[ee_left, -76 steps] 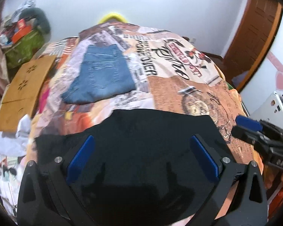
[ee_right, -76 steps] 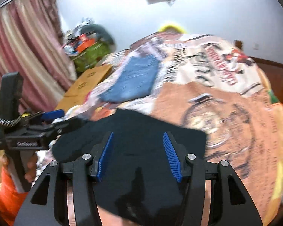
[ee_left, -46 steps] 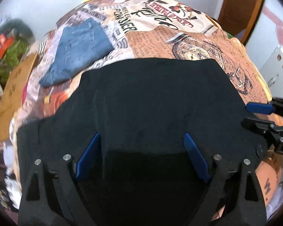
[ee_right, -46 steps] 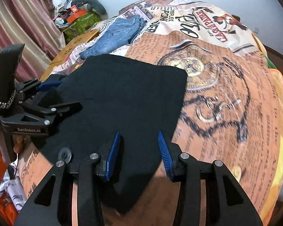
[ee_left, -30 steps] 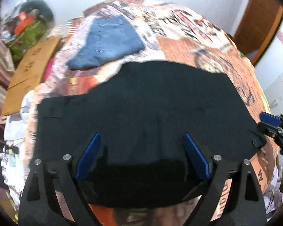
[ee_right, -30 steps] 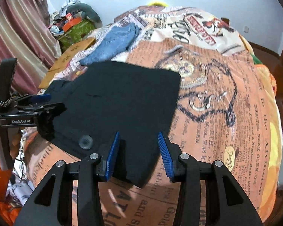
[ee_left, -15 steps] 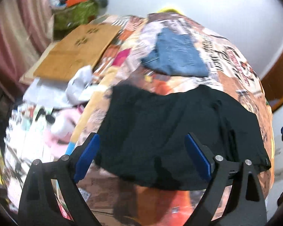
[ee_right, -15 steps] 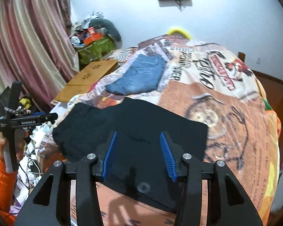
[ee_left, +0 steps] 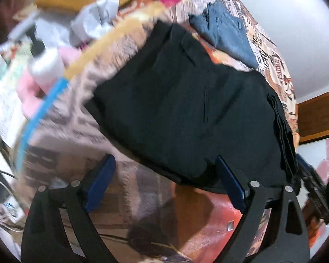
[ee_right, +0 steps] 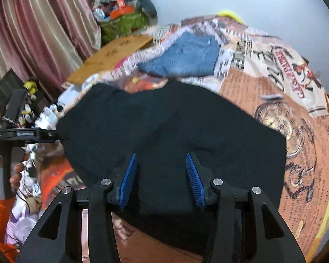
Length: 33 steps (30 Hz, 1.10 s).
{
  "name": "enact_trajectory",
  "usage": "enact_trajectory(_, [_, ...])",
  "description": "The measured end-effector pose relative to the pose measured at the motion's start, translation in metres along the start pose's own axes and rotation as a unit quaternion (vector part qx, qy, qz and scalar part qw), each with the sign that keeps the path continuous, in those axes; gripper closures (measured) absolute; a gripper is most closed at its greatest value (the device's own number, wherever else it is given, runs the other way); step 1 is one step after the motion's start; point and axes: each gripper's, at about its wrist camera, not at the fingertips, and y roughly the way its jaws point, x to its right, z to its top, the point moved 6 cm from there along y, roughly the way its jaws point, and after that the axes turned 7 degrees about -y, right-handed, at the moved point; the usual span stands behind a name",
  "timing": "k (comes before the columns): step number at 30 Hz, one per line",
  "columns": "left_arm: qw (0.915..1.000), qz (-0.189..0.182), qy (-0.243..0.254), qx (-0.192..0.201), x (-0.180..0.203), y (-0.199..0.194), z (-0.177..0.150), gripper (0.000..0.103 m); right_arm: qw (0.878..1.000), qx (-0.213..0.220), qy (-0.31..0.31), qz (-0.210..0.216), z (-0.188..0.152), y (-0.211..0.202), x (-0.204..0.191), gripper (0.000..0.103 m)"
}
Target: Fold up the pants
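From the left wrist we see the left gripper [ee_left: 165, 182] with its jaws spread wide and nothing between them but the printed bedspread [ee_left: 129, 188] at the near edge of the black pants [ee_left: 186, 109]. The pants lie folded flat, their stacked layers showing along the right edge. Bare bedspread runs to the left of them, up to a blurred white bottle [ee_left: 47, 65] and pale cloths. Folded blue jeans [ee_left: 228, 35] lie beyond.

From the right wrist we see the right gripper [ee_right: 161, 179] partly open over the pants [ee_right: 175, 120], gripping nothing. Only here do the curtain [ee_right: 37, 28], the cardboard [ee_right: 111, 52] and wide free bedspread [ee_right: 307, 153] to the right show
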Motion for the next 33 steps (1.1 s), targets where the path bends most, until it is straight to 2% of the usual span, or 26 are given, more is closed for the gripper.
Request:
enact_trajectory(2, [1.0, -0.005, 0.0, 0.004, 0.003, 0.003, -0.001, 0.01, 1.0, -0.009, -0.002, 0.002, -0.004, 0.005, 0.0, 0.06])
enact_trajectory(6, [0.9988, -0.042, -0.018, -0.016, 0.011, 0.013, 0.005, 0.008, 1.0, -0.01, -0.001, 0.011, -0.005, 0.005, 0.002, 0.056])
enact_trajectory(11, [0.9968, -0.064, -0.04, -0.029, 0.017, 0.026, 0.021, 0.008, 1.0, -0.006, 0.009, 0.021, -0.006, 0.006, 0.002, 0.055])
enact_trajectory(13, [0.9971, -0.06, -0.037, -0.03, 0.02, 0.028, 0.026, 0.017, 1.0, -0.005, 0.011, 0.023, -0.006, 0.007, 0.002, 0.055])
enact_trajectory(15, [0.9992, -0.026, -0.023, -0.021, 0.022, 0.029, 0.029, 0.043, 1.0, -0.005, 0.012, 0.026, -0.006, 0.007, 0.002, 0.055])
enact_trajectory(17, [0.9999, -0.003, -0.013, -0.01, 0.02, 0.029, 0.031, 0.054, 0.999, -0.004, 0.014, 0.028, -0.006, 0.007, 0.002, 0.055])
enact_trajectory(21, [0.9998, 0.006, -0.013, 0.013, 0.017, 0.019, 0.035, 0.079, 0.999, -0.002, 0.017, 0.032, -0.006, 0.007, 0.002, 0.054])
enact_trajectory(27, [0.9944, 0.024, 0.054, 0.088, 0.042, -0.023, 0.045, 0.082, 0.999, 0.001, 0.021, 0.032, -0.006, 0.002, 0.004, 0.054])
enact_trajectory(33, [0.9831, -0.015, 0.111, 0.145, 0.104, -0.065, 0.06, 0.083, 0.997, 0.034, 0.061, 0.03, -0.007, -0.023, 0.02, 0.054])
